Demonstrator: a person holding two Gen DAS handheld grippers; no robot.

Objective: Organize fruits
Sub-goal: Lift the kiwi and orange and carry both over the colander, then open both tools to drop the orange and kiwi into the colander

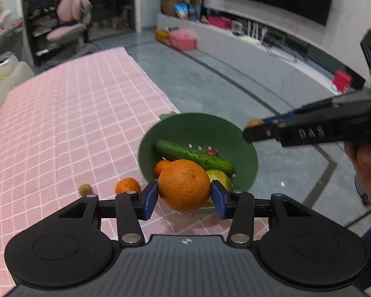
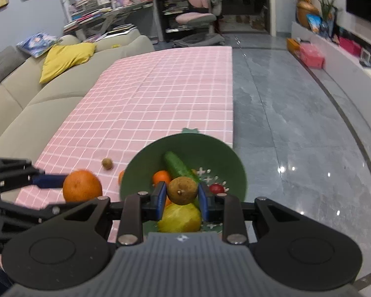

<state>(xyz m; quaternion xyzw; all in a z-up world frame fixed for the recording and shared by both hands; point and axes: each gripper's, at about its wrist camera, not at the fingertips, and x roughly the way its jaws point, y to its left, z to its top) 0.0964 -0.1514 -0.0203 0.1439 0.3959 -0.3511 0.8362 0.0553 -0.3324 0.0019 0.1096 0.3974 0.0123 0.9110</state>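
Note:
My left gripper (image 1: 184,195) is shut on a large orange (image 1: 184,185) and holds it in front of the green bowl (image 1: 205,126); the orange also shows in the right wrist view (image 2: 82,185). My right gripper (image 2: 181,195) is shut on a small brown fruit (image 2: 182,190) above the bowl (image 2: 210,146). The bowl holds a cucumber (image 1: 193,154), a small orange (image 2: 161,177), a yellow-green fruit (image 2: 180,217) and a red fruit (image 2: 216,188). A small orange (image 1: 127,185) and a brown fruit (image 1: 84,188) lie on the pink checked tablecloth (image 1: 61,113).
The bowl stands at the table's right edge, with grey tile floor (image 2: 296,123) beyond. A beige sofa (image 2: 24,99) runs along the table's left side. A pink chair (image 2: 197,17) stands past the far end.

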